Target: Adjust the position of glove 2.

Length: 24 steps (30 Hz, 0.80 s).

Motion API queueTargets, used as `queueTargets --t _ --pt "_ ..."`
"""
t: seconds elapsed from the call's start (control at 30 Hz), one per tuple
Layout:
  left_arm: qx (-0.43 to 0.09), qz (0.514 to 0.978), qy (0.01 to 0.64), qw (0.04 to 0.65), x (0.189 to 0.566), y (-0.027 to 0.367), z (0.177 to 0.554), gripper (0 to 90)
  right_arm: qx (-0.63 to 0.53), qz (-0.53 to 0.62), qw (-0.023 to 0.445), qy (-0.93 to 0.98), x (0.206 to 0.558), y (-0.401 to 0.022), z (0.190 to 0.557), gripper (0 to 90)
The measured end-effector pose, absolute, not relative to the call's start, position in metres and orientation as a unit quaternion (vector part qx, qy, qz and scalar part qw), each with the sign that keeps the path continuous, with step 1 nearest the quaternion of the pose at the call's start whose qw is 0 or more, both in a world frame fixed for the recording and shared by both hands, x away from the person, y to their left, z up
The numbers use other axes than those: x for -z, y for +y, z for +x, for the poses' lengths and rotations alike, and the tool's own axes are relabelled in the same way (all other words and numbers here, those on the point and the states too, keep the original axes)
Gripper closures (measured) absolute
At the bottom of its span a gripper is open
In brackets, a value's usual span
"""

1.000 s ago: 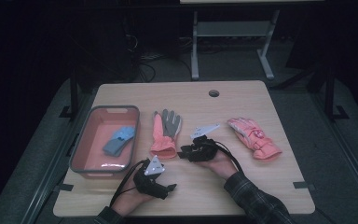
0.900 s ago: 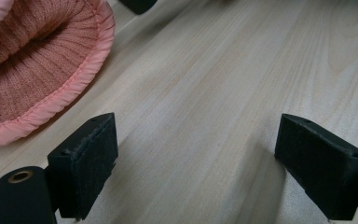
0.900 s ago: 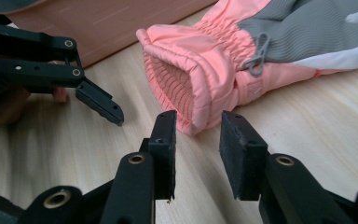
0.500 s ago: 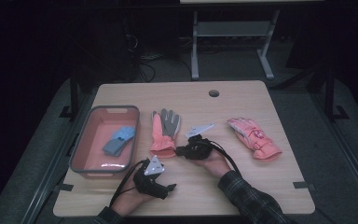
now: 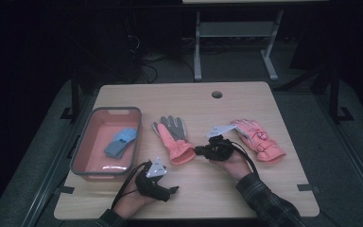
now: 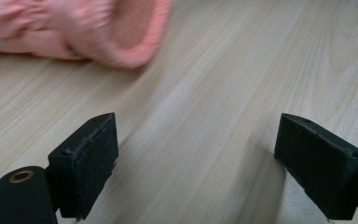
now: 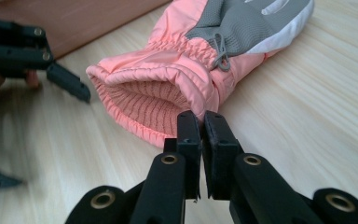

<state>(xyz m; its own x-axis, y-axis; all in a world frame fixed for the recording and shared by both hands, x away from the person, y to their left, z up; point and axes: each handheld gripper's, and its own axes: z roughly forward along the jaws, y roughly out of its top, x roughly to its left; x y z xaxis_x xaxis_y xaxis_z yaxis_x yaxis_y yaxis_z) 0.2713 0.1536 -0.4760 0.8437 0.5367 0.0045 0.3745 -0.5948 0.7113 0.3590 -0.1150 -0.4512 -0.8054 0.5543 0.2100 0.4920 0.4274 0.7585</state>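
Since the right gripper [image 7: 200,122] has just squeezed its jaws onto only the thin cuff edge of the pink glove [image 7: 168,88] ahead, the glove could slip out.

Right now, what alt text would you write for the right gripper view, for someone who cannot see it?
The right hand-held gripper is pinched shut on the cuff edge of a pink and grey glove lying on a wooden table. The left hand-held gripper shows at the far left.
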Motion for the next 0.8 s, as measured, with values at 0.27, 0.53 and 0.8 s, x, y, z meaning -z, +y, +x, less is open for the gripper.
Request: queueTargets --t 0.27,0.53,0.8 --pt "-0.109 0.884 0.259 0.373 0.476 0.153 0.272 12.8 -0.427 0.306 0.041 0.85 0.448 -0.145 0.346 85.8" --pt "-0.109 0.883 0.26 0.374 0.477 0.154 0.272 12.9 -0.41 0.315 0.042 0.855 0.451 -0.18 0.333 85.8" --pt "-0.111 0.883 0.263 0.373 0.476 0.154 0.273 12.9 -0.4 0.333 0.053 0.852 0.452 -0.213 0.319 85.3"
